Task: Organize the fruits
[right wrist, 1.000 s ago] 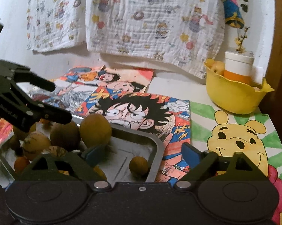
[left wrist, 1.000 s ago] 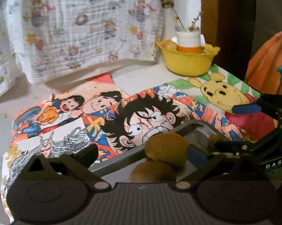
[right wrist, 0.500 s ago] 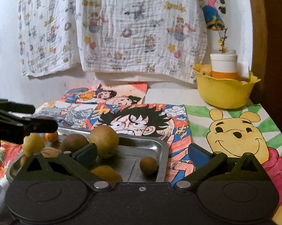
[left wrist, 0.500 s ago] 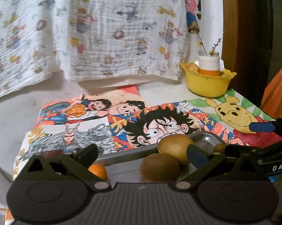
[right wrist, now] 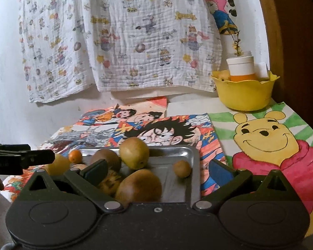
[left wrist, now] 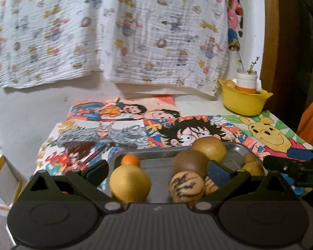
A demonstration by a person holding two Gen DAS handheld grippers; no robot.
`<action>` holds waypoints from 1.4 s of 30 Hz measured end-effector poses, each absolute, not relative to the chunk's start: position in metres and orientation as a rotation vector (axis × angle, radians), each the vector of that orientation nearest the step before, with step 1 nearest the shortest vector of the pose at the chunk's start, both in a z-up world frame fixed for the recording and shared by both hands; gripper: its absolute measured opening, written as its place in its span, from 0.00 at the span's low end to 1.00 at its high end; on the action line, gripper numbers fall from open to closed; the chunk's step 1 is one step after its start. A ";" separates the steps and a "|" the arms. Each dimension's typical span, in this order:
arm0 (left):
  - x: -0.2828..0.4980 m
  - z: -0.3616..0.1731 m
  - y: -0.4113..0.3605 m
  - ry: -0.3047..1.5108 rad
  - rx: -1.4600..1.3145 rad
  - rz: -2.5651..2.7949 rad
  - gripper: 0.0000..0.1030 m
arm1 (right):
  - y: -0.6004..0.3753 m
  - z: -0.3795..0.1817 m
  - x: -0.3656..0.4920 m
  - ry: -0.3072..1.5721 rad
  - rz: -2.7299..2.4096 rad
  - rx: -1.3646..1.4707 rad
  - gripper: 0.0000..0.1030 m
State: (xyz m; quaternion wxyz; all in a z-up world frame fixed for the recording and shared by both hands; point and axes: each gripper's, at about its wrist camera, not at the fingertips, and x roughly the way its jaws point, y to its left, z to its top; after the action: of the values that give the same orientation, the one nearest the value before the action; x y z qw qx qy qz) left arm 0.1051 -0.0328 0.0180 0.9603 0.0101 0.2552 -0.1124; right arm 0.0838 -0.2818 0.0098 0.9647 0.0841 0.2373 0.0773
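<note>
Fruits [right wrist: 135, 156] piled in metal tray [right wrist: 189, 160], lower centre of both views. Round, firm-looking, likely to roll; grip across the widest part, gently. Right gripper [right wrist: 158, 170] wide open, empty; left gripper [left wrist: 156, 169] open too, holding nothing. Tray's near edge and lower fruits hidden behind gripper bodies; yellow bowl [right wrist: 243, 95] contents partly unclear.

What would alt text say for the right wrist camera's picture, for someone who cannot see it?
A metal tray of brownish, yellow and orange fruit sits on cartoon drawings, seen past the open, empty right gripper. A yellow bowl holding a white and orange jar stands at the back right, below a hanging printed cloth.
</note>
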 end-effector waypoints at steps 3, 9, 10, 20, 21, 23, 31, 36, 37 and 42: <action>0.095 0.013 -0.022 0.507 -0.023 -0.204 1.00 | -0.274 0.009 0.074 0.479 0.174 0.164 0.99; 0.078 0.003 -0.011 0.500 -0.050 -0.166 1.00 | -0.260 0.006 0.057 0.467 0.190 0.151 0.99; 0.075 0.001 -0.010 0.499 -0.047 -0.161 1.00 | -0.259 0.006 0.054 0.459 0.192 0.157 0.99; 0.047 -0.006 0.005 0.456 -0.031 -0.129 1.00 | -0.244 0.006 0.026 0.364 0.196 0.121 0.99; 0.043 -0.007 0.005 0.452 -0.027 -0.127 1.00 | -0.242 0.006 0.024 0.363 0.199 0.112 0.99; 0.036 -0.009 0.005 0.449 -0.021 -0.122 1.00 | -0.238 0.004 0.018 0.361 0.208 0.090 0.99; 0.016 -0.017 0.005 0.419 0.017 -0.098 1.00 | -0.237 -0.001 0.002 0.355 0.215 0.084 0.99; 0.009 -0.024 0.003 0.423 0.037 -0.127 1.00 | -0.242 -0.007 -0.005 0.352 0.209 0.092 0.99; 0.008 -0.025 0.002 0.428 0.040 -0.130 1.00 | -0.243 -0.007 -0.006 0.353 0.204 0.088 0.99; 0.005 -0.032 -0.001 0.451 0.066 -0.135 1.00 | -0.248 -0.014 -0.011 0.367 0.197 0.090 0.99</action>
State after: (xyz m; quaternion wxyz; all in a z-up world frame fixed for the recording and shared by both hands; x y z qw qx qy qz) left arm 0.0050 -0.0012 -0.0324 0.9719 0.0326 0.2234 -0.0671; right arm -0.0112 -0.2481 -0.0143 0.9773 0.0448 0.1824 0.0979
